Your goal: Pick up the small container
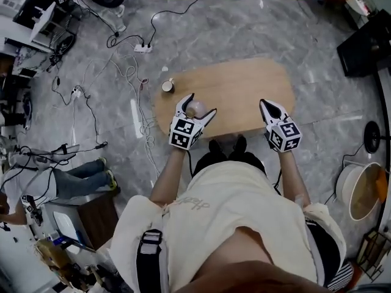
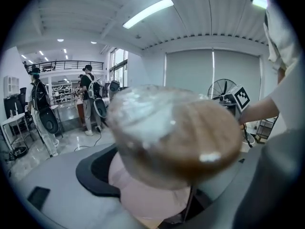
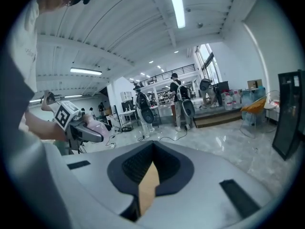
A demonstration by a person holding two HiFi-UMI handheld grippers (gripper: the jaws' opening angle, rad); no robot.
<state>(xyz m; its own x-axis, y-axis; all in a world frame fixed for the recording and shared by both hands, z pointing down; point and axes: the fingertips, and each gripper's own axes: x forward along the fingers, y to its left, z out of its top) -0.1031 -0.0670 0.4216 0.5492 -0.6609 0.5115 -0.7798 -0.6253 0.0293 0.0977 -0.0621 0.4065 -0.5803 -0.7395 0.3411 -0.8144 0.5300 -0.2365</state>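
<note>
The small container (image 1: 197,108) has a pale pink body and a round brown wooden lid. It sits between the jaws of my left gripper (image 1: 200,105), which is shut on it above the near edge of the oval wooden table (image 1: 244,81). In the left gripper view the container (image 2: 176,137) fills the middle, lid towards the camera, held up off the table. My right gripper (image 1: 266,105) hangs over the table's near right edge, its jaws together with nothing between them (image 3: 151,149). The right gripper view also shows the held container (image 3: 97,126) off to the left.
A small cup (image 1: 167,86) stands at the table's left end. Cables and a power strip (image 1: 143,48) lie on the marble floor to the left. A person's legs (image 1: 79,179) stretch out at left. A white bucket (image 1: 360,191) stands at right.
</note>
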